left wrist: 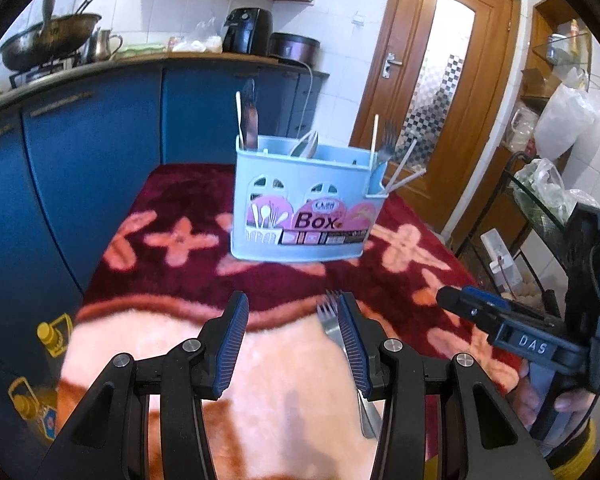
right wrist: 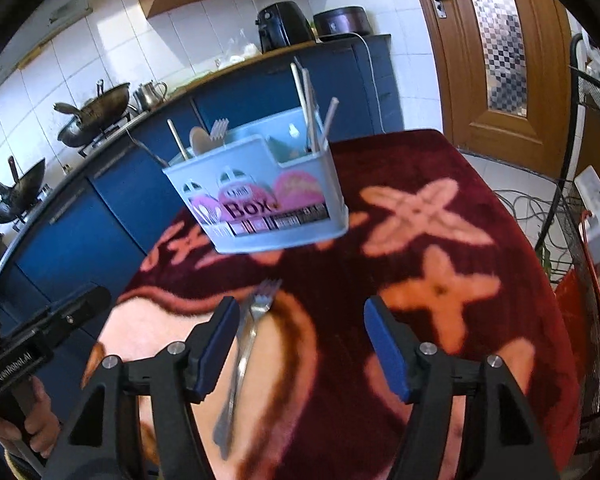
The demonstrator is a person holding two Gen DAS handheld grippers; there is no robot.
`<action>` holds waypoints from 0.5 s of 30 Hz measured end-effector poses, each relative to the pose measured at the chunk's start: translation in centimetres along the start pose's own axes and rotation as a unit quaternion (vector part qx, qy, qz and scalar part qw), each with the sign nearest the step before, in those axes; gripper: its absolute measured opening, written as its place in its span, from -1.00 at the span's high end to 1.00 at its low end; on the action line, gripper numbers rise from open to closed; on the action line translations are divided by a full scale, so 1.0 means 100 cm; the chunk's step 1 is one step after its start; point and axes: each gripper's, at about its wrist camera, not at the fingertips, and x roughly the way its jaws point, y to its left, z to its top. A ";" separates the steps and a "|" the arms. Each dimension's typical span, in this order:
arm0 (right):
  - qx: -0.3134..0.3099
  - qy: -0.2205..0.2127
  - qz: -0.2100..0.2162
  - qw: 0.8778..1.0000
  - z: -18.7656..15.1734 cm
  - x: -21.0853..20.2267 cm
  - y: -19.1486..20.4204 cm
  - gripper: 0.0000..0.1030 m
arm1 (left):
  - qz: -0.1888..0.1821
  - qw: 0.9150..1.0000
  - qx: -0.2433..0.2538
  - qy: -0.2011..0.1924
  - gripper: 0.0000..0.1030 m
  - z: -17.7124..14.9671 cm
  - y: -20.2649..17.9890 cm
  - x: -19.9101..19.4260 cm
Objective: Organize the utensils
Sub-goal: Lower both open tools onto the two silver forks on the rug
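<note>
A lone fork lies flat on the worktop, tines toward the pale blue utensil box that stands farther back at about 12 o'clock. The box already holds several pieces: a spoon, forks, chopsticks and a dark-handled tool, sorted into its compartments. In the left wrist view the fork runs just beside the left gripper, under its 3 o'clock finger; that gripper's jaws are spread apart and hold nothing. The right gripper hovers with jaws likewise wide and empty, the fork by its 9 o'clock finger. The step in hand looks like picking up this last loose fork; the next move calls for centring one pair of jaws over the handle, closing, then lifting it into a compartment. The worktop wears a fuzzy maroon cloth with pink flower shapes. Around it: blue cabinets, woks at 10 o'clock, a wooden door at 2 o'clock.
</note>
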 end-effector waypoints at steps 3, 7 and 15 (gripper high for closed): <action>-0.003 0.005 -0.009 1.000 -0.007 0.003 -0.003 -0.33 | 0.002 1.000 -0.002 0.008 0.08 -0.005 0.000 0.006; -0.006 0.005 -0.024 1.000 -0.014 0.007 -0.009 -0.36 | 0.003 1.000 0.001 0.022 0.08 -0.012 -0.003 0.017; 0.010 0.012 -0.034 0.999 -0.023 0.017 -0.026 -0.37 | -0.004 0.999 0.003 0.053 0.08 -0.023 -0.012 0.046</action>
